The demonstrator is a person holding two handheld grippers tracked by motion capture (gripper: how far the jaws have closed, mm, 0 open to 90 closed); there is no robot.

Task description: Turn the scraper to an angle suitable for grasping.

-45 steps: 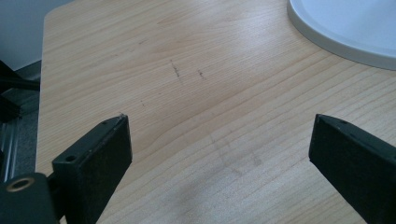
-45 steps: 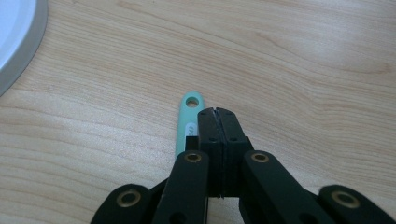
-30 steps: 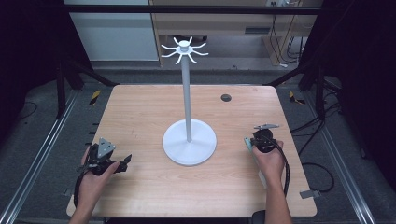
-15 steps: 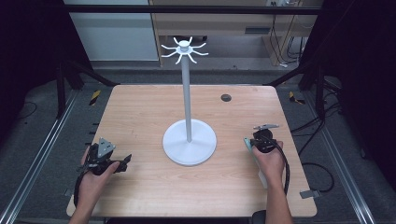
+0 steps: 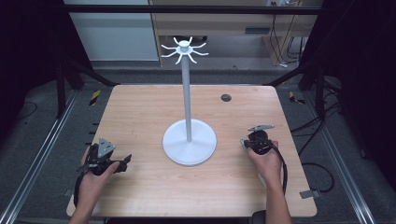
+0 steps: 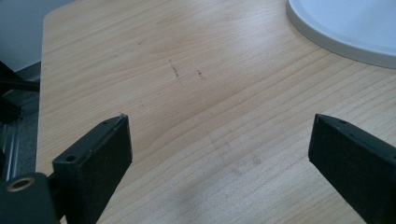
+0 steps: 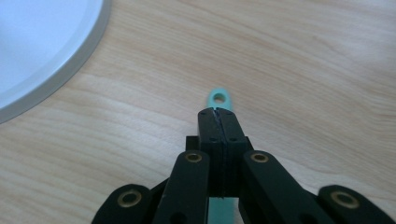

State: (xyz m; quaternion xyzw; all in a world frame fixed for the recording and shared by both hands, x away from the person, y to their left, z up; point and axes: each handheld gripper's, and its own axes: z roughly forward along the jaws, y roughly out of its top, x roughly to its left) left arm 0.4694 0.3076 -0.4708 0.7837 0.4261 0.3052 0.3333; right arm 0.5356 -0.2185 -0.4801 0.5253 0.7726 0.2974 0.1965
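Note:
A white stand rises from a round base (image 5: 189,141) in the middle of the wooden table (image 5: 140,107), with a thin pole (image 5: 186,93) and a crown of curved hooks (image 5: 183,49) on top. My left gripper (image 5: 124,164) lies near the front left, jaws wide open over bare wood (image 6: 219,123), and the base's rim (image 6: 345,23) is off to its upper right. My right gripper (image 5: 244,143) rests right of the base, shut on a flat teal piece. The teal piece's ring-shaped end (image 7: 219,98) pokes out past the closed tips (image 7: 217,112). The base's edge (image 7: 37,42) curves at upper left.
A small dark round grommet (image 5: 226,97) sits in the table's far right part. Metal rails run along both sides of the table, and cables lie on the floor at right. A grey bracket (image 5: 309,193) juts from the front right edge.

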